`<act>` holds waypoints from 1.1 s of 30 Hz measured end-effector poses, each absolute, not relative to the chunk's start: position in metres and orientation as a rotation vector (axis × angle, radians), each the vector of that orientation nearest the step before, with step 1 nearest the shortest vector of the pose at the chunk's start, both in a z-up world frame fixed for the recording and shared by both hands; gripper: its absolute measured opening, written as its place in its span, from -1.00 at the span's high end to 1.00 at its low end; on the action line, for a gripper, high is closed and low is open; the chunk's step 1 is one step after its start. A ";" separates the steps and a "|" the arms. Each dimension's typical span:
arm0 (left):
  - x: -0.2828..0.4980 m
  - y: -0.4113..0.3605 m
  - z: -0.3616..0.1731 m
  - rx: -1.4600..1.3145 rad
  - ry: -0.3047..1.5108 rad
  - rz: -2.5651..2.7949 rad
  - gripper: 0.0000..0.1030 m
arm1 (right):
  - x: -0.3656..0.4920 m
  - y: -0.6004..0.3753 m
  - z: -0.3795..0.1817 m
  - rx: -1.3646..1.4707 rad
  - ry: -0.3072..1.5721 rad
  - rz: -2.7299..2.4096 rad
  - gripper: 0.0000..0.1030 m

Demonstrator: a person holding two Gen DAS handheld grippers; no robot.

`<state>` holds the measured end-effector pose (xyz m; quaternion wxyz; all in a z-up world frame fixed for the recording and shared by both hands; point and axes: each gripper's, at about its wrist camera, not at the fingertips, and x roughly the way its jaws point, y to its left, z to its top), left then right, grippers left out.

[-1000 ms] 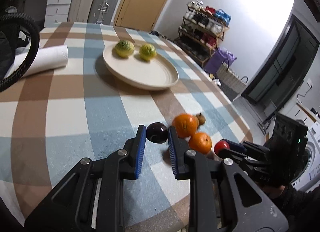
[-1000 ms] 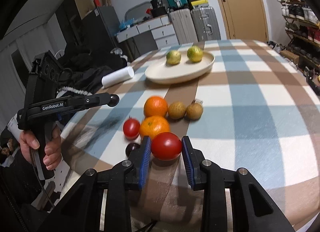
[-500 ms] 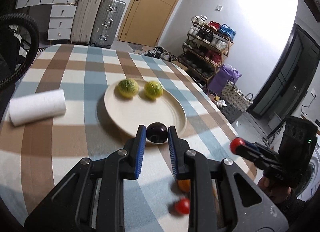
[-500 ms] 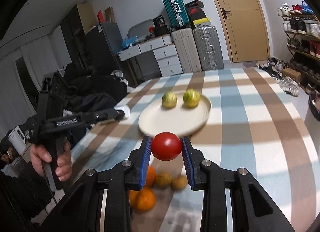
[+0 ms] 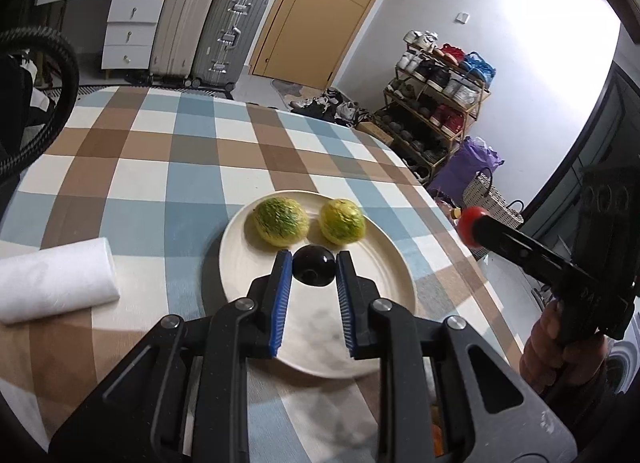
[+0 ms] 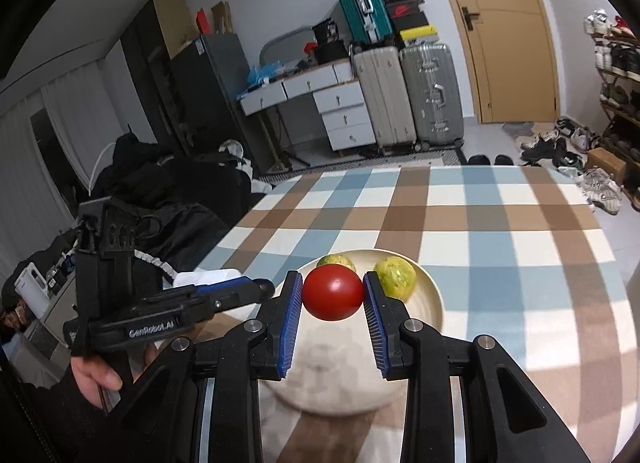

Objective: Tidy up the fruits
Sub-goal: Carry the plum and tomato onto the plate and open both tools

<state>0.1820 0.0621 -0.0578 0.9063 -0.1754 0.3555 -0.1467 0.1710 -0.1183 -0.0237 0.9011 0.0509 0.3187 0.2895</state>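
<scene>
Holding a dark plum (image 5: 313,270) between its blue pads, the left tool (image 5: 312,277) hangs over the cream plate (image 5: 390,263), its jaws narrowed onto the fruit's two sides. Two yellow-green fruits (image 5: 282,221) lie side by side on the far part of the plate, just beyond the plum. The plate sits toward the right edge of the checked counter (image 5: 160,167), and a white paper roll (image 5: 54,281) lies near the left edge, apart from the plate. The right tool (image 6: 333,295) is clamped on a red tomato (image 6: 333,293), both pads pressed to it, above the near side of the same plate; the left wrist view shows the tomato out past the counter's right edge. A hand (image 6: 98,377) grips the left tool's handle. Suitcases (image 6: 404,93) stand against the far wall.
</scene>
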 end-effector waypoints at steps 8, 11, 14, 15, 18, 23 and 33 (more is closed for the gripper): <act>0.217 0.071 -0.083 -0.368 0.776 -0.307 0.62 | 0.217 -0.086 -0.067 0.077 0.785 0.621 0.39; 0.227 0.073 -0.092 -0.369 0.791 -0.313 0.62 | 0.225 -0.077 -0.079 0.054 0.815 0.625 0.39; 0.236 0.074 -0.099 -0.376 0.801 -0.319 0.62 | 0.232 -0.072 -0.088 0.038 0.842 0.624 0.39; 0.237 0.074 -0.100 -0.376 0.803 -0.319 0.62 | 0.235 -0.070 -0.091 0.035 0.851 0.625 0.38; 0.240 0.074 -0.102 -0.375 0.805 -0.316 0.62 | 0.240 -0.065 -0.097 0.013 0.867 0.615 0.38; 0.245 0.072 -0.105 -0.364 0.809 -0.312 0.62 | 0.248 -0.056 -0.105 -0.027 0.889 0.566 0.38; 0.245 0.073 -0.105 -0.375 0.820 -0.283 0.58 | 0.242 -0.054 -0.096 -0.057 0.826 0.543 0.02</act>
